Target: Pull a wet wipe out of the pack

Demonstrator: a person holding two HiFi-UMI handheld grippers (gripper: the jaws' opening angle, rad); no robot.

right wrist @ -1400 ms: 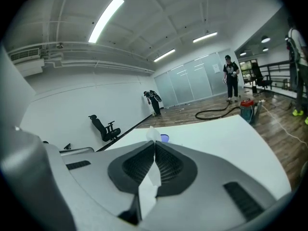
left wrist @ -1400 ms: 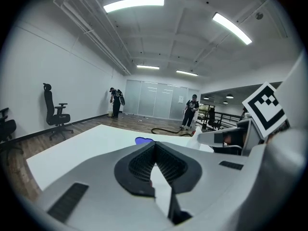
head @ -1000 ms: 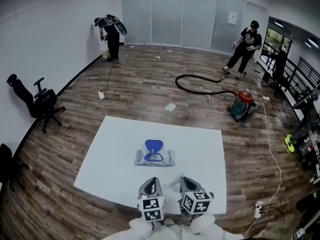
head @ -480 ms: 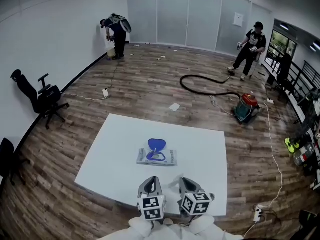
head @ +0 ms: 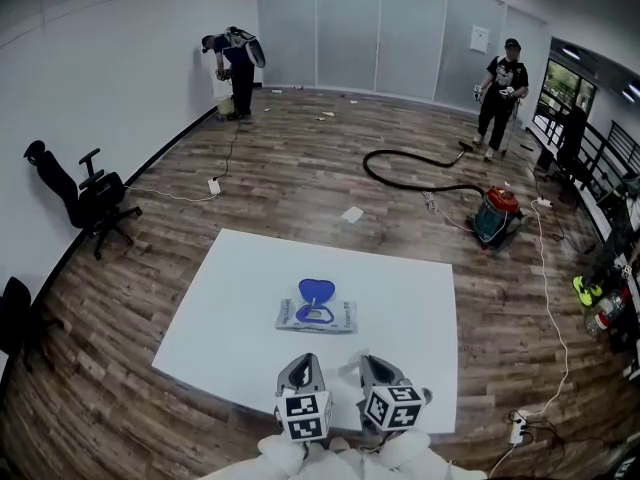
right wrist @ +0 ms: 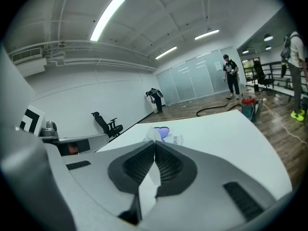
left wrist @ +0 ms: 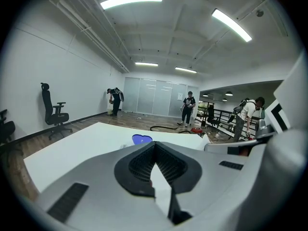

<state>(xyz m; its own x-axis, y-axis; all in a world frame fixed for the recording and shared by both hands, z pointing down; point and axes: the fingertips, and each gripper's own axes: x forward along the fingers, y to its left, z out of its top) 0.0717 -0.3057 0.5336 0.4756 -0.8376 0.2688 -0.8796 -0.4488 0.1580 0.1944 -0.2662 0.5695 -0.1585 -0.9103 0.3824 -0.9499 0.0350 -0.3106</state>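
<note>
Far left of the pack, an office chair (head: 85,200) stands by the wall. A person (head: 236,66) bends at the wall beyond it, well away from the pack.

The white surface (head: 215,313) carries the pack (head: 315,315), which lies flat near its middle. The pack's blue lid (head: 316,290) is flipped open on the far side.

Your left tongs (head: 303,362) sit on the near side of the pack, well apart from it, over the surface's near edge. The left gripper view shows their jaws (left wrist: 154,146) pressed together at the tips. The blue lid (left wrist: 142,139) shows just past them.

Your right tongs (head: 372,361) are just beside the left ones, also near side of the pack and a bit to its right. Their jaws (right wrist: 154,144) are pinching a wet wipe (right wrist: 151,134). A white crumpled end of it pokes up past the tips. The wipe is off the pack, and the pack (right wrist: 173,139) lies further out behind it.

Right of the pack and off the surface, a black hose (head: 410,173) curls over the wood floor (head: 290,168) to a vacuum cleaner (head: 493,214). A second person (head: 500,88) stands past that.
</note>
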